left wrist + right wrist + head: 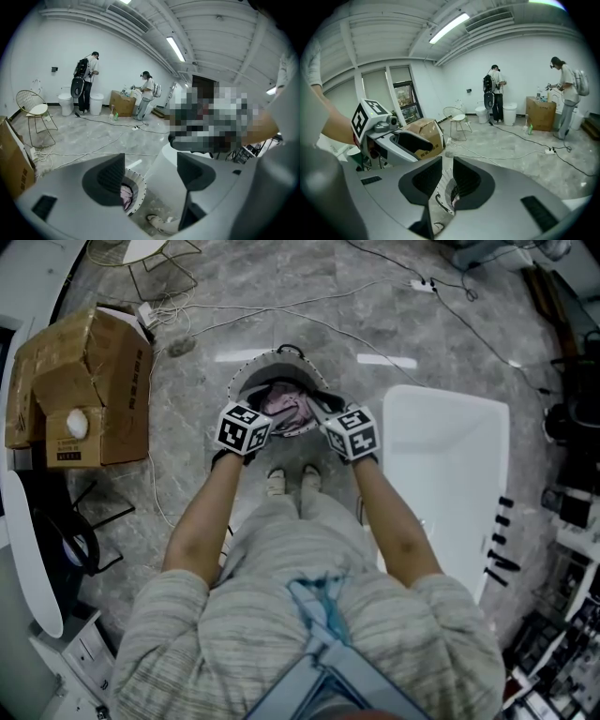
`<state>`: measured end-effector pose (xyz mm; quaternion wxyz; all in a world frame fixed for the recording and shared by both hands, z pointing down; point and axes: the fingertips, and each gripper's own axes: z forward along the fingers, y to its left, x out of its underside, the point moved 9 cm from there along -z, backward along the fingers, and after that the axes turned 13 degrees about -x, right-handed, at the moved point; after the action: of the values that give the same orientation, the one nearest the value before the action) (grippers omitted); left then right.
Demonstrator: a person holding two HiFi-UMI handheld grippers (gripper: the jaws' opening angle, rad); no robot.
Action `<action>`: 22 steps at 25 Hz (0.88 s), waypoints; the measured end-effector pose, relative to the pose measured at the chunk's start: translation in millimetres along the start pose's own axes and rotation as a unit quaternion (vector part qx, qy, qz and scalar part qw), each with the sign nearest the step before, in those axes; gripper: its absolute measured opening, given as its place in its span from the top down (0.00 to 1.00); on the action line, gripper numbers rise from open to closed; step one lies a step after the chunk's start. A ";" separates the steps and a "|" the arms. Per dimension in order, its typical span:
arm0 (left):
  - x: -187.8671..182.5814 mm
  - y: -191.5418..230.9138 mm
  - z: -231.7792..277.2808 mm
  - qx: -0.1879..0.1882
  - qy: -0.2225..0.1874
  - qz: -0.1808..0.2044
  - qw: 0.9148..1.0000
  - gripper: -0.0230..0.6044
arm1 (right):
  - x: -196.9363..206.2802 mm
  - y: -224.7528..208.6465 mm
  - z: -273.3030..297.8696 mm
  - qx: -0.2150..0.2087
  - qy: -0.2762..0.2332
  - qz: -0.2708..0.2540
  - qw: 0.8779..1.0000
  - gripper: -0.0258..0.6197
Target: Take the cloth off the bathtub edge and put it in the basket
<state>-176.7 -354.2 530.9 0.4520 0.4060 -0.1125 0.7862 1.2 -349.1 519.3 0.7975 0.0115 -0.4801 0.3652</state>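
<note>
A pink cloth [287, 407] lies bunched inside the round white basket [246, 369] on the floor, just ahead of the person's feet. The white bathtub [450, 465] stands to the right of it. Both grippers hover over the near side of the basket. My left gripper [253, 418] is open, its jaws wide apart with nothing between them; in the left gripper view [151, 171] the cloth [125, 194] shows below in the basket [138, 190]. My right gripper [330, 411] has its jaws [447, 176] only a narrow gap apart, with nothing in it.
A cardboard box [89, 390] sits on the floor at the left, a wire chair [155, 263] beyond it. Cables and a power strip [422, 285] cross the marble floor behind the basket. Two people [89, 82] stand at the far wall.
</note>
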 end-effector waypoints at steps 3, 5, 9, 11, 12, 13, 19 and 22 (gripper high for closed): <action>-5.5 -3.2 -5.4 0.010 -0.016 -0.005 1.000 0.39 | -9.3 8.3 -7.9 -0.005 -0.019 -0.007 1.000 0.85; -10.2 -4.5 -11.8 0.014 -0.028 -0.004 0.999 0.39 | -16.1 13.6 -15.8 -0.007 -0.035 -0.011 0.999 0.85; -22.5 -6.7 -30.9 0.016 -0.066 -0.005 0.998 0.47 | -27.1 22.1 -34.1 -0.012 -0.062 -0.016 0.998 0.85; -28.9 -9.7 -42.2 0.015 -0.087 -0.001 0.996 0.47 | -32.2 26.6 -44.2 -0.016 -0.080 -0.018 0.996 0.85; -32.2 -11.5 -47.8 0.014 -0.097 0.001 0.995 0.47 | -35.3 29.3 -49.4 -0.018 -0.090 -0.020 0.996 0.85; -35.4 -13.3 -52.9 0.015 -0.106 0.003 0.994 0.47 | -38.7 32.3 -54.2 -0.021 -0.097 -0.024 0.995 0.85; -51.2 -21.1 -78.1 0.017 -0.147 0.003 0.989 0.53 | -55.4 50.0 -72.1 -0.038 -0.122 -0.058 0.990 0.85; -57.9 -28.5 -88.3 0.024 -0.163 -0.003 0.986 0.53 | -57.7 54.7 -79.0 -0.041 -0.132 -0.064 0.988 0.85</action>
<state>-186.1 -325.9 425.7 0.4203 0.5400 -0.1642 0.7105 12.8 -312.7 413.9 0.7486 0.0576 -0.5938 0.2892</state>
